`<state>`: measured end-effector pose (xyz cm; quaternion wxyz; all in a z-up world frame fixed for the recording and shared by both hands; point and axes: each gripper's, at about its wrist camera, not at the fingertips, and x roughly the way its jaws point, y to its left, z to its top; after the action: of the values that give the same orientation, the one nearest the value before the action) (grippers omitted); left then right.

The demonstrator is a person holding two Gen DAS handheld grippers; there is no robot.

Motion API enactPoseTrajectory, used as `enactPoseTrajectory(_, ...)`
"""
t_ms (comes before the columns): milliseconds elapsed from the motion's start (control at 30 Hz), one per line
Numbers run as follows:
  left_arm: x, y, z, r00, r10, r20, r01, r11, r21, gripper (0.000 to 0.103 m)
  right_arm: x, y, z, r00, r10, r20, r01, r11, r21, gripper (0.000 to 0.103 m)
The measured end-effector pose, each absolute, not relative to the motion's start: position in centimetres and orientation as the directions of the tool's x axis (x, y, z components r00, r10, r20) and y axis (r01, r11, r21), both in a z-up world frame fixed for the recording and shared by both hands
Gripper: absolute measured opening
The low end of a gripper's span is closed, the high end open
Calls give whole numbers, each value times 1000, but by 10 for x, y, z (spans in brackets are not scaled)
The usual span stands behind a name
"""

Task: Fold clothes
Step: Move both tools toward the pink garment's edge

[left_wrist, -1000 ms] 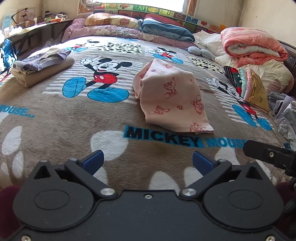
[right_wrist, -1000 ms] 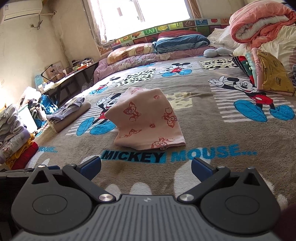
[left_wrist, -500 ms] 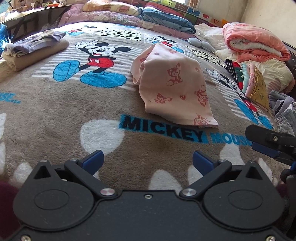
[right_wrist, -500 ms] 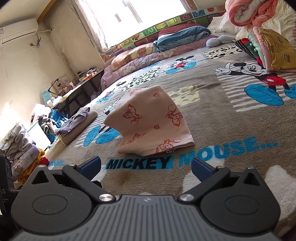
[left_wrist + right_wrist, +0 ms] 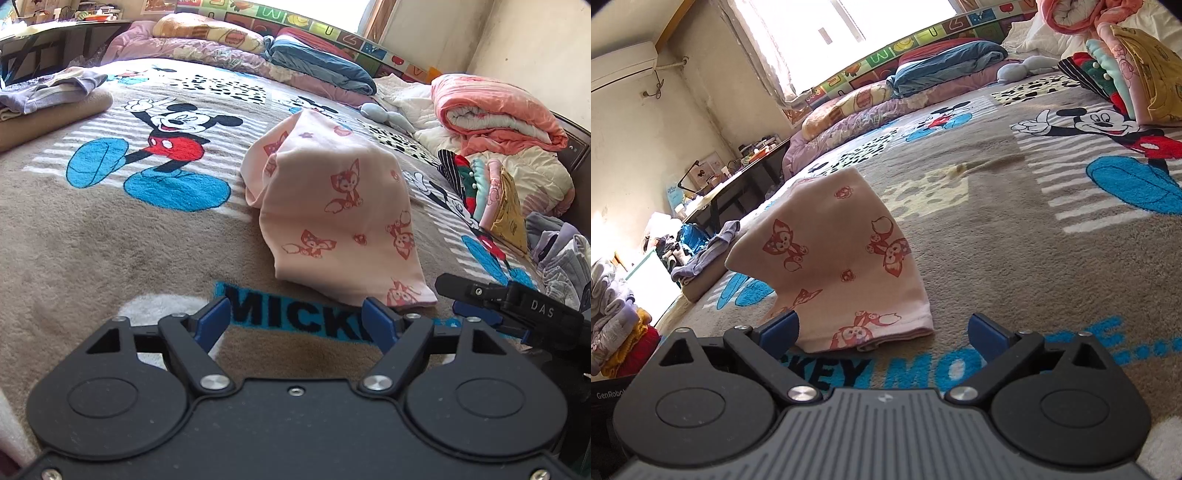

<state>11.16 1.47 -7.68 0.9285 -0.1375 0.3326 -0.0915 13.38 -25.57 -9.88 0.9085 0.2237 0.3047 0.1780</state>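
Observation:
A pink garment [image 5: 332, 218] printed with red foxes lies partly folded on the Mickey Mouse blanket [image 5: 110, 229], its near hem toward me. My left gripper [image 5: 295, 325] hovers just short of that hem, jaws closing, nothing between them. My right gripper [image 5: 882, 328] sits low at the near hem of the pink garment [image 5: 842, 266], jaws closing; the hem's corner lies between the fingers, the pads apart from it. The right gripper [image 5: 509, 299] also shows at the right of the left wrist view.
Folded clothes [image 5: 48, 99] lie at the bed's left. A row of folded garments [image 5: 491, 192] and a rolled pink quilt [image 5: 495, 110] sit at the right. Pillows and bedding [image 5: 258, 55] line the far side. A desk [image 5: 738, 184] and clothes piles [image 5: 613, 317] stand beside the bed.
Both grippers have come down and forward toward the garment's near hem, and their jaws have narrowed. The garment now fills more of each view. It has not moved.

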Motion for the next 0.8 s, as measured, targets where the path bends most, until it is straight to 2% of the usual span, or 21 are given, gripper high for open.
enactPoseTrajectory(100, 125, 16, -85, 768, -279, -576, 81, 936, -344, 71, 145, -259, -111, 744, 473, -472, -193, 828, 526, 78)
enactPoseTrajectory(267, 142, 11, -97, 773, -317, -550, 105, 918, -381, 58, 155, -259, -119, 738, 501, -453, -221, 813, 539, 72)
enactPoseTrajectory(333, 145, 8, -102, 772, -324, -547, 106, 914, -392, 58, 156, -259, -120, 734, 510, -448, -229, 808, 543, 70)
enactPoseTrajectory(433, 145, 5, -105, 776, -325, -540, 113, 915, -387, 56, 158, -255, -121, 719, 531, -448, -258, 803, 538, 57)
enactPoseTrajectory(500, 144, 4, -104, 785, -312, -535, 113, 921, -372, 45, 158, -253, -122, 714, 538, -448, -270, 802, 533, 45)
enactPoseTrajectory(567, 142, 2, -103, 799, -285, -529, 110, 935, -338, 34, 157, -251, -123, 711, 543, -447, -278, 801, 530, 38)
enactPoseTrajectory(667, 139, 1, -100, 805, -280, -523, 126, 942, -311, 22, 155, -249, -123, 704, 554, -443, -294, 796, 529, 22)
enactPoseTrajectory(700, 137, 0, -98, 806, -286, -519, 136, 942, -308, 17, 154, -247, -122, 703, 556, -444, -301, 798, 523, 20)
enactPoseTrajectory(800, 128, -1, -89, 816, -304, -492, 164, 938, -307, 15, 151, -247, -121, 704, 560, -437, -306, 794, 525, 17)
